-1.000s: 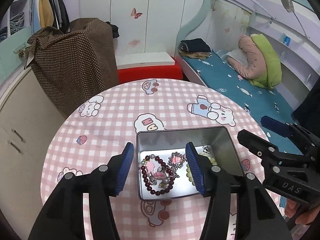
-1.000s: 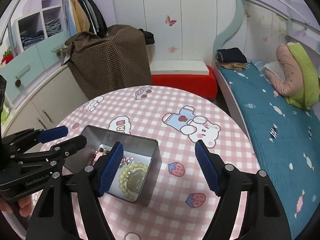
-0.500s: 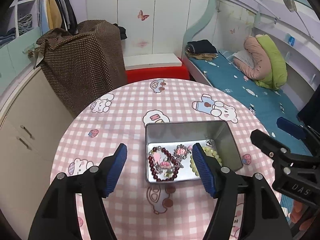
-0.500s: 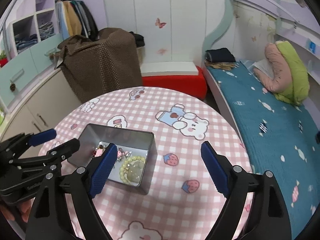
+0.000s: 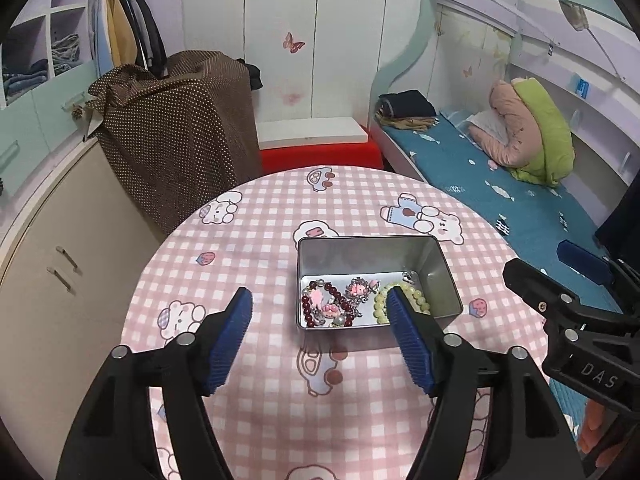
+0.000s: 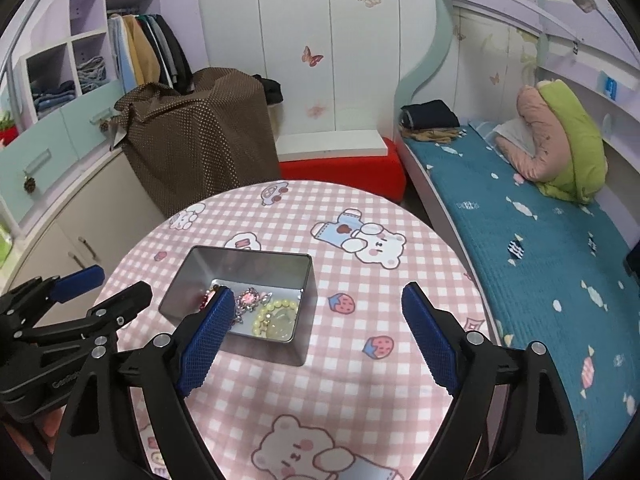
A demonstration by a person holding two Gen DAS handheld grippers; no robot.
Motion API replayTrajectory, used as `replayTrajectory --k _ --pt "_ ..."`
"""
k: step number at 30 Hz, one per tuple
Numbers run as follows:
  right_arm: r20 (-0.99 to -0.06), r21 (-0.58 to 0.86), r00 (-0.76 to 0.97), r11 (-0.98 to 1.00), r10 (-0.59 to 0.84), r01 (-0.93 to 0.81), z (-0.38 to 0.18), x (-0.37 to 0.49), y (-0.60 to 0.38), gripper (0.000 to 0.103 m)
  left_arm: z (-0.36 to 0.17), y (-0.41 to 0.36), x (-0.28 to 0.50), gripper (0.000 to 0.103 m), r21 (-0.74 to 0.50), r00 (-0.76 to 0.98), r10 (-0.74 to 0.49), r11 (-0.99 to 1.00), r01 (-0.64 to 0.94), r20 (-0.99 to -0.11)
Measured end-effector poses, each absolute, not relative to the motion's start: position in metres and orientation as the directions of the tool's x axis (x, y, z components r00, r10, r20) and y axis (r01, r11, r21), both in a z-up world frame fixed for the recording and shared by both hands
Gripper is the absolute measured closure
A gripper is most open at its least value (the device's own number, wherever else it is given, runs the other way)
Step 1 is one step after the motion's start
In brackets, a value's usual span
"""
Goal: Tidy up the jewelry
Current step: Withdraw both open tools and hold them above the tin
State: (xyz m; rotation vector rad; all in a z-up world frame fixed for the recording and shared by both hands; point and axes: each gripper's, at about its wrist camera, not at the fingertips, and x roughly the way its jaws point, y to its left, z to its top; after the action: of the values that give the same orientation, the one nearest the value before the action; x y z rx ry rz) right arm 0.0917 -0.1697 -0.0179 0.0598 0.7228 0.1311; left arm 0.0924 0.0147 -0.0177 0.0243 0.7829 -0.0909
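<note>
Hovering wide and empty near the tin (image 5: 440, 276), both the left gripper (image 5: 320, 336) and the right gripper (image 6: 320, 336) should stay clear; all jewelry (image 5: 336, 308) lies inside it.

We note L gripper (image 5: 318, 312) agape above table (image 5: 248, 248), empty. Tin (image 5: 436, 268) holds dark red bracelet (image 5: 310, 308), yellow-green bracelet (image 5: 380, 300), pink charms (image 5: 358, 289). R gripper (image 5: 560, 272) beside tin.
</note>
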Motion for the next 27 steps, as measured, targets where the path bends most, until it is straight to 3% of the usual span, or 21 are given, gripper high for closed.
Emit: replayTrajectory --k 9,27 --pt "-0.645 0.091 0.751 0.99 0.139 -0.105 -0.011 0.078 -0.168 0.02 -0.01 0.014 0.079 0.026 -0.011 0.714 -0.068 0.996 0.085 -0.697" --pt "-0.659 0.114 0.736 0.988 0.152 -0.102 -0.01 0.07 -0.169 0.02 -0.011 0.016 0.072 0.025 -0.012 0.704 -0.069 0.996 0.085 -0.707"
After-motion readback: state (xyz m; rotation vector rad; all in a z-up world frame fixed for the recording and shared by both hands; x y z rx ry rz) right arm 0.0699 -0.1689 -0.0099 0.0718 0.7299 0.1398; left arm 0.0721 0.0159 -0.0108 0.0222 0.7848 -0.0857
